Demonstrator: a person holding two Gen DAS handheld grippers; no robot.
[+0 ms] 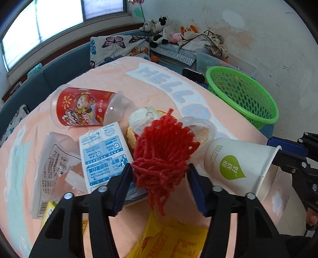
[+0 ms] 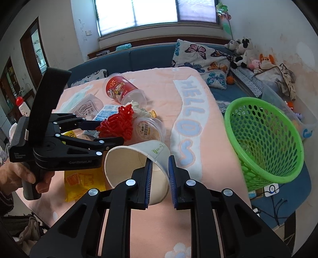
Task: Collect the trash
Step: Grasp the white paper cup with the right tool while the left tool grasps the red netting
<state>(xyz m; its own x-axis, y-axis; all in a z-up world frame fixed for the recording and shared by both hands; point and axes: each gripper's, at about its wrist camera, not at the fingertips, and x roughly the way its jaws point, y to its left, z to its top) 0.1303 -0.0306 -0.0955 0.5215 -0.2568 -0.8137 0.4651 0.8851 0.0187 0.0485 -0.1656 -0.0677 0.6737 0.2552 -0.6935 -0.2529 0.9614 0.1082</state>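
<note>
left tongs gripping red foam netting, conical paper cup

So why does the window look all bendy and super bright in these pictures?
Left wrist view: the fisheye lens curves the window and darkens the picture's corners; daylight washes the glass out to white. Right wrist view: the window is just as glary, and the green basket bulges near the edge. The middle stays sharp in both.

hidden: milk carton lower end behind left gripper | yellow wrapper cut by edge
</note>
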